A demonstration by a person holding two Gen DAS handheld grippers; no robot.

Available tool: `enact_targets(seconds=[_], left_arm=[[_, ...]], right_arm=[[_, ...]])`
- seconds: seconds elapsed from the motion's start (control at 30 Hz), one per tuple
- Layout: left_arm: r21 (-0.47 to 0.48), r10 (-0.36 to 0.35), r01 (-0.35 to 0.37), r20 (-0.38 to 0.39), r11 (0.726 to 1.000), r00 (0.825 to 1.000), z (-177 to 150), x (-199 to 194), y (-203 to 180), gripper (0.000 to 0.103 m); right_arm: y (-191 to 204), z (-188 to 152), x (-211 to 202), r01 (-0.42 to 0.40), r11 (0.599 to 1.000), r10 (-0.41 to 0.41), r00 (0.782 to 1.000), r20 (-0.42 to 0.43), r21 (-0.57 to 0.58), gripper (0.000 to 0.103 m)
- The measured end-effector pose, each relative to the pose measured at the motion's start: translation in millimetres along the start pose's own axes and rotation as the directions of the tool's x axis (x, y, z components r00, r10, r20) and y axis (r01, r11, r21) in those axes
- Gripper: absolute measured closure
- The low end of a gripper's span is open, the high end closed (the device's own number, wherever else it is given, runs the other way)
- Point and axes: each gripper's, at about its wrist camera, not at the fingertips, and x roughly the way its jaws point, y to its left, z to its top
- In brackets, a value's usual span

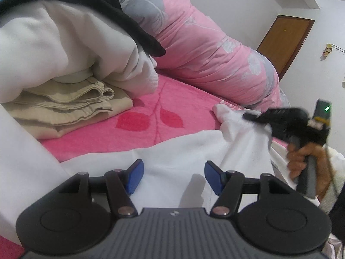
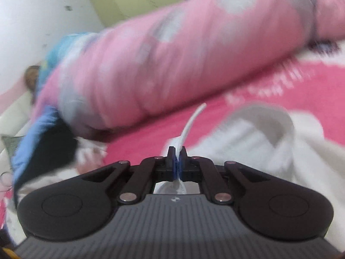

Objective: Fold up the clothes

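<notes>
A white garment (image 1: 172, 153) lies spread on the pink bedspread (image 1: 151, 120). My left gripper (image 1: 173, 173) is open just above the garment, blue pads (image 1: 134, 176) apart, holding nothing. My right gripper (image 2: 177, 159) is shut on a thin fold of the white garment (image 2: 248, 138), with cloth sticking up between the pads. In the left wrist view the right gripper (image 1: 258, 118) shows at the right, held by a hand, pinching the garment's raised edge.
A stack of folded clothes stands at the left: beige trousers (image 1: 71, 110) under a white top (image 1: 64, 49) and a black piece (image 1: 129, 23). A rolled pink floral quilt (image 1: 204, 49) lies along the back. A brown door (image 1: 284, 41) is far right.
</notes>
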Motion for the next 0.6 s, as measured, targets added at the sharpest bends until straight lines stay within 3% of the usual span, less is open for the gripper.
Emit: enact_targets(seconds=[0.13,0.23,0.27,0.33,0.47,0.53,0.6], left_arm=[[-0.003,0.003,-0.003,0.005,1.000,1.000,0,-1,1,0.039],[-0.009,0.005,-0.005,0.009,1.000,1.000,0,-2,1,0.040],[-0.011,0.007,-0.007,0.010,1.000,1.000,0,-2,2,0.040],[-0.016,0.011,-0.011,0.012,1.000,1.000,1,-3,2,0.040],[-0.003,0.032,-0.032,0.023,0.999,0.999,1,-6,-1,0.040],[0.022,0.054,-0.055,0.041,0.998,0.998,1,-11,-6,0.040],[0.051,0.076,-0.079,0.062,0.996,0.995,1,-16,-12,0.039]], right_arm=[[-10,-10,25,-0.040,0.999,0.041,0.995,-0.091,0.020,0.096],[-3,-5,28,0.007,0.999,-0.014,0.989,-0.149,-0.043,0.090],[0,-2,25,0.038,0.997,-0.047,0.987,-0.153,-0.062,0.084],[6,7,11,0.118,0.989,-0.128,0.985,-0.120,-0.089,0.042],[16,18,-25,0.245,0.952,-0.250,0.968,-0.004,-0.184,0.039],[30,21,-43,0.248,0.945,-0.247,0.968,0.033,-0.213,0.039],[54,20,-53,0.184,0.938,-0.182,0.983,0.036,-0.294,0.039]])
